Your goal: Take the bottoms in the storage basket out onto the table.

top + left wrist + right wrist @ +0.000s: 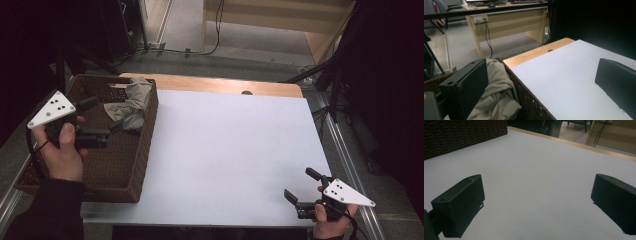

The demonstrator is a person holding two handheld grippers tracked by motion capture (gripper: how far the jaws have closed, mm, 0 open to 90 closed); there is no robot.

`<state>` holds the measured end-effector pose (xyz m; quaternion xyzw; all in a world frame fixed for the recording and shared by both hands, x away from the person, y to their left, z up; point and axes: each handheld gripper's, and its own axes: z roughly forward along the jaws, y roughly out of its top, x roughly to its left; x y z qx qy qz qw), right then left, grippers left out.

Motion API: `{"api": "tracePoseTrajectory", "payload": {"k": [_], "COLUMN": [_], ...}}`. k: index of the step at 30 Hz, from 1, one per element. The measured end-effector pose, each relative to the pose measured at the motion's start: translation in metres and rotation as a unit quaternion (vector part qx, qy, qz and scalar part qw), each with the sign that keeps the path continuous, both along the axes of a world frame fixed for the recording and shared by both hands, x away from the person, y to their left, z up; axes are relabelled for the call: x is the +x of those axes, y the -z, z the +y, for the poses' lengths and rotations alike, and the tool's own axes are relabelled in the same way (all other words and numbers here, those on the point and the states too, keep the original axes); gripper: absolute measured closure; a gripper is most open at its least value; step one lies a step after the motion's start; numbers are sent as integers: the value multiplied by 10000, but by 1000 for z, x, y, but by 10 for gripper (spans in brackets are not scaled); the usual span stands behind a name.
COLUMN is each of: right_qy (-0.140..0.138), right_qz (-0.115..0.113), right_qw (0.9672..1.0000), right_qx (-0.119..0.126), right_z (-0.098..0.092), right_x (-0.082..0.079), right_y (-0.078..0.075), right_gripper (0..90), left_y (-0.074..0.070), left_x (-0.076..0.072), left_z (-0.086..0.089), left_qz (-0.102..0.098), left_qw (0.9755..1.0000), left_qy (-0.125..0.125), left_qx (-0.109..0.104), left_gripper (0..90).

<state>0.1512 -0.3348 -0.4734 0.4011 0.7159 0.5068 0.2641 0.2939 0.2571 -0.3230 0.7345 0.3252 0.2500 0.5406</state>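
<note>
A brown wicker basket [127, 165] stands at the table's left edge, with a crumpled beige cloth [134, 102] in its far right corner. My left gripper [105, 116] hovers open over the basket, its jaws pointing right toward the cloth and holding nothing. In the left gripper view the cloth [499, 100] lies just past the left jaw, against the basket wall [530, 100], while the gripper [541, 82] stands wide open. My right gripper [300, 185] rests low over the near right corner of the white table [230, 150]. It is open and empty [536, 202], facing the basket [461, 135].
A wooden strip [225, 84] runs along the table's far edge. Metal rails [345, 150] flank the table on the right. Beyond it are a light wooden desk [509, 22], floor cables [215, 30] and dark stands at both sides.
</note>
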Motion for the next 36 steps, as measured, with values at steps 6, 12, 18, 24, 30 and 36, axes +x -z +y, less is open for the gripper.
{"api": "tracePoseTrajectory", "payload": {"k": [6,12,18,24,30,36], "right_qy": [29,33,26,16,24,39], "right_qz": [-11,-4,18,58,84,149], "right_qw": [10000,10000,10000,10000,9999,9999], "right_qx": [-15,-15,7,-7,-51,-46], "right_z": [-2,-2,-1,1,1,0], "right_x": [0,0,2,2,3,4], "right_y": [0,0,1,3,4,7], "right_gripper": [0,0,0,0,0,0], "left_y": [-11,-10,-2,2,11,37], "left_x": [27,59,85,113,136,157], "left_z": [-1,-5,-7,-10,-14,-13], "left_qz": [77,199,322,437,626,1018], "left_qw": [9999,9998,9994,9988,9976,9939], "left_qy": [-10,-41,-88,-210,-286,-411], "left_qx": [-72,47,33,-34,12,102], "left_gripper": [0,0,0,0,0,0]}}
